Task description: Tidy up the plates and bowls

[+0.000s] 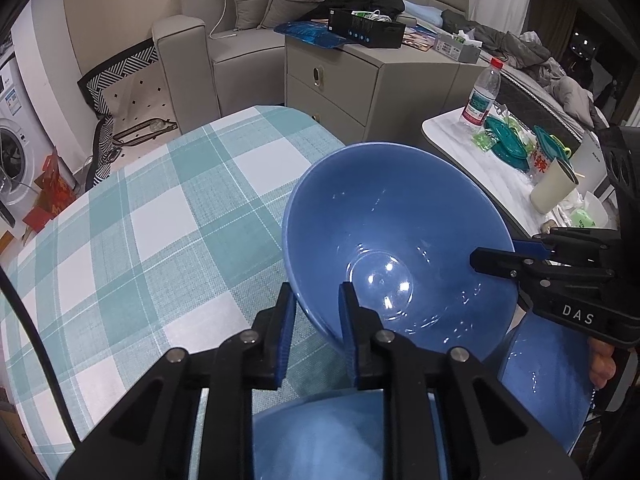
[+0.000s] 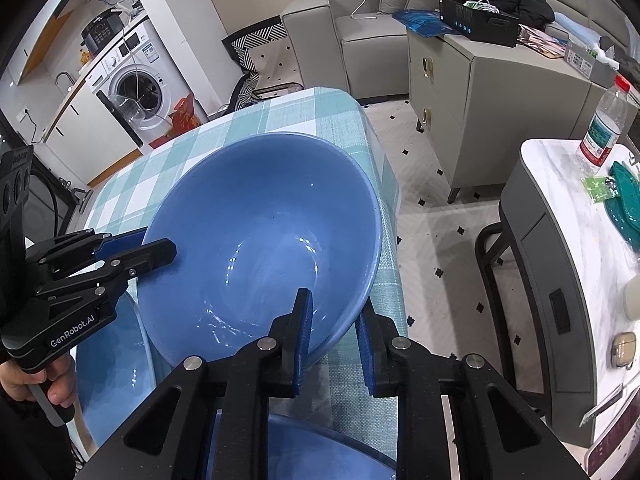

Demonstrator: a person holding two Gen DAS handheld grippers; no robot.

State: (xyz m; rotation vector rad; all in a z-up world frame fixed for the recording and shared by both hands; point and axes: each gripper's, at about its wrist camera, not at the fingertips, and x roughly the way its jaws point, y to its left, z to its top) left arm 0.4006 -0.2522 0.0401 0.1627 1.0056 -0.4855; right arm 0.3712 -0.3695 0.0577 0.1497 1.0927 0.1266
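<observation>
A large blue bowl [image 1: 400, 248] is tilted over the table with the teal checked cloth [image 1: 160, 220]. My left gripper [image 1: 316, 332] is shut on the bowl's near rim, one finger inside and one outside. My right gripper [image 1: 494, 260] grips the opposite rim. In the right wrist view the same bowl [image 2: 260, 232] fills the middle. There my right gripper [image 2: 334, 340] pinches its near rim and the left gripper [image 2: 160, 252] holds the far left rim. Under the bowl lie other blue dishes: one near the front edge [image 1: 320, 432] [image 2: 320, 444] and one beside it [image 1: 548, 380] [image 2: 112, 360].
A white side table [image 1: 452, 140] to the right carries a water bottle [image 1: 482, 92], teal lids and a cup. A beige cabinet [image 1: 360, 80] and sofa [image 1: 240, 40] stand beyond the table. A washing machine [image 2: 140, 88] is at the far left. A dark chair [image 2: 532, 248] stands beside the table's right edge.
</observation>
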